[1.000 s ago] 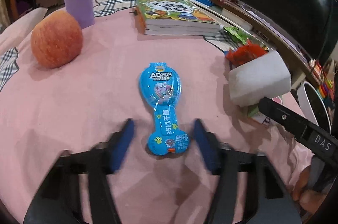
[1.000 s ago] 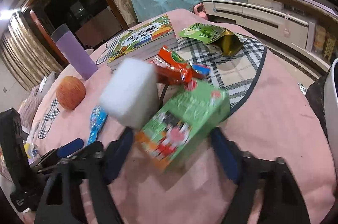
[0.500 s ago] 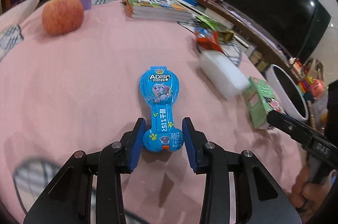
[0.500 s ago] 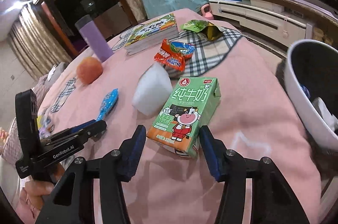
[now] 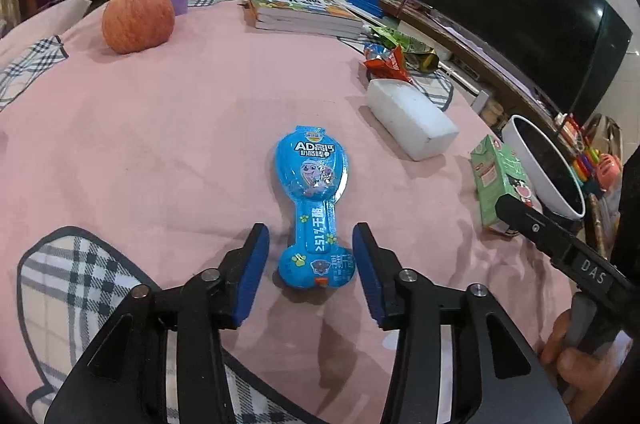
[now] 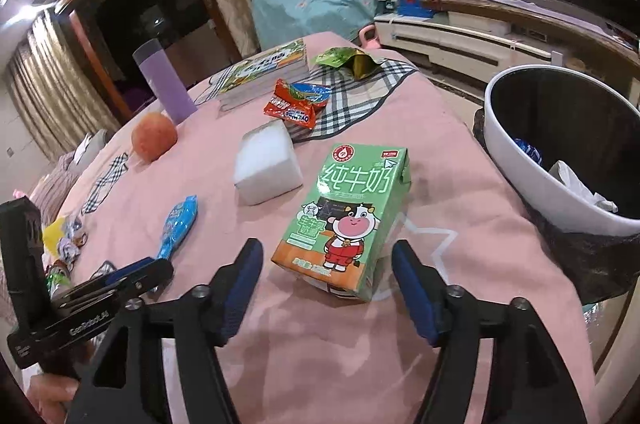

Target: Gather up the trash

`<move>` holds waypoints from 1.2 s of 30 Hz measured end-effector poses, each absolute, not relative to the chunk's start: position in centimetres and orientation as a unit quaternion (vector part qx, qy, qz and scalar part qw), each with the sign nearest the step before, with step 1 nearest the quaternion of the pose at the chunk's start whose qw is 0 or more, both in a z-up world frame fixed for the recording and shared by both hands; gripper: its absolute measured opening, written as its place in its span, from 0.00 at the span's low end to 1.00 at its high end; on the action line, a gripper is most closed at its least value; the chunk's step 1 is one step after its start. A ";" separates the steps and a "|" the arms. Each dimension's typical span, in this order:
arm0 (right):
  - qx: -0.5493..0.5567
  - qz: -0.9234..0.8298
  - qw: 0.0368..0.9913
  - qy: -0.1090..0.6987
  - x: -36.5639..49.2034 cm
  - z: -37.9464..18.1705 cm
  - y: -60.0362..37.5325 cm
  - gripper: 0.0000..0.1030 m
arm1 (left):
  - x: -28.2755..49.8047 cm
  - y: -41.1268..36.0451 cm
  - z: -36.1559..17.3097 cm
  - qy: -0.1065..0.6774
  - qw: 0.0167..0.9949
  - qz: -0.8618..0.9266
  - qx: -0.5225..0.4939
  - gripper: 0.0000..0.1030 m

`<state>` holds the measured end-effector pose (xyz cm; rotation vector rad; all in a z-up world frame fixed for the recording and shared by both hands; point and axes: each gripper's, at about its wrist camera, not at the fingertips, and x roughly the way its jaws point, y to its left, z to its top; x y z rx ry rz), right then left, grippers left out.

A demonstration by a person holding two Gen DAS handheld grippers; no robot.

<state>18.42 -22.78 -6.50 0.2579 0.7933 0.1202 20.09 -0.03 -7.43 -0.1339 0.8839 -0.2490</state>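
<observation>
A blue bone-shaped snack wrapper [image 5: 314, 200] lies flat on the pink tablecloth. My left gripper [image 5: 311, 256] is open, its blue pads either side of the wrapper's near end, not touching. The wrapper also shows in the right wrist view [image 6: 179, 226]. A green milk carton [image 6: 348, 216] lies flat on the cloth. My right gripper [image 6: 327, 274] is open, astride the carton's near end. The carton also shows in the left wrist view [image 5: 498, 180]. A white bin [image 6: 520, 160] holding some trash stands off the table's right edge.
A white foam block [image 6: 269, 160], a red snack bag [image 6: 296, 102], a green-gold wrapper [image 6: 348, 60], a stack of books [image 6: 264, 72], a purple tumbler [image 6: 162, 82] and an apple [image 6: 154, 138] sit on the table. Small wrappers [image 6: 66, 240] lie at the left edge.
Both grippers pulled back and steadied. The left jaws closed in beside the wrapper's end, then widened a little. The carton, lifted a second ago, now lies flat between the right jaws, which have widened.
</observation>
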 end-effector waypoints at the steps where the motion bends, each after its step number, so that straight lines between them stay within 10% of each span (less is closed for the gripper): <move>1: 0.125 0.055 0.911 0.389 18.6 -6.6 -22.8 0.69 | 20.1 -0.1 -7.5 0.426 0.895 -0.118 -0.062 0.48; 36: 0.121 0.092 0.906 0.396 17.1 -6.4 -25.3 0.52 | 18.1 -5.3 -7.3 0.436 0.889 -0.140 -0.024 0.34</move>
